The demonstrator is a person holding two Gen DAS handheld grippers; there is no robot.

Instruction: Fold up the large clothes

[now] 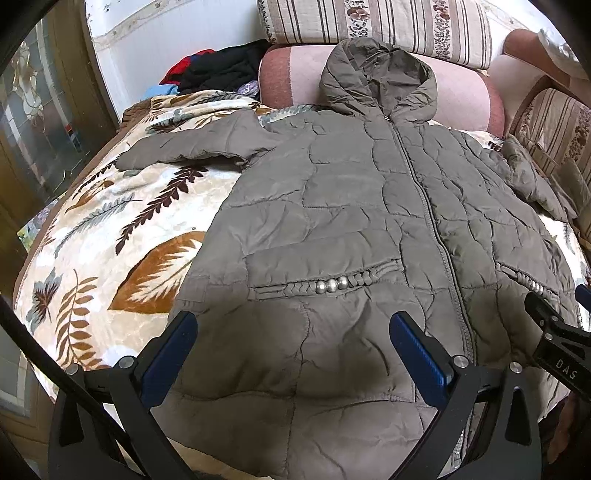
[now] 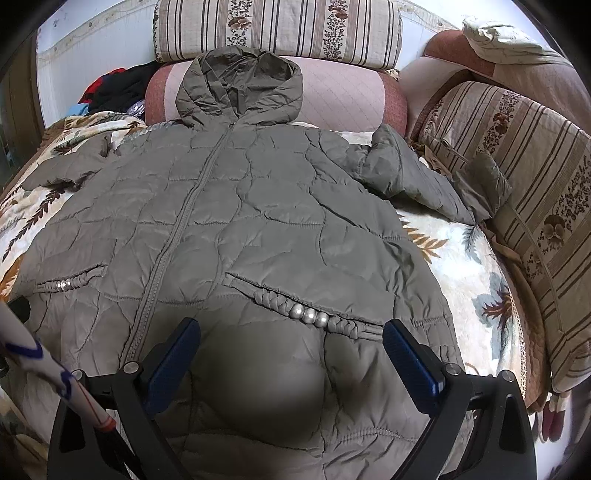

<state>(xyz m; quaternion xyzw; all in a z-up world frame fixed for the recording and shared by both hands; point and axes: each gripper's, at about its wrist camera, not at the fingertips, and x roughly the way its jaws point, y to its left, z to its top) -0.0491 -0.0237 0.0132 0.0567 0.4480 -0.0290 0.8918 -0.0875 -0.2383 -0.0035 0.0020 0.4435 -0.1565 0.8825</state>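
Observation:
A large grey-brown quilted hooded jacket point(image 1: 351, 206) lies flat, front up and zipped, on a leaf-print blanket point(image 1: 110, 236). Its hood point(image 1: 376, 81) rests against a pink bolster, and both sleeves spread out to the sides. My left gripper point(image 1: 295, 332) is open and empty, hovering above the jacket's lower left part near the beaded pocket point(image 1: 332, 284). My right gripper point(image 2: 291, 339) is open and empty above the jacket point(image 2: 258, 206) at its lower right part, near the other beaded pocket point(image 2: 308, 315). The right gripper's body also shows at the right edge of the left wrist view point(image 1: 554, 332).
A pink bolster point(image 2: 351, 99) and striped floral cushions point(image 2: 280, 29) stand at the back. More striped cushions point(image 2: 535, 192) line the right side. A pile of dark and red clothes point(image 1: 221, 70) sits at the back left. A glass door point(image 1: 37, 122) is on the left.

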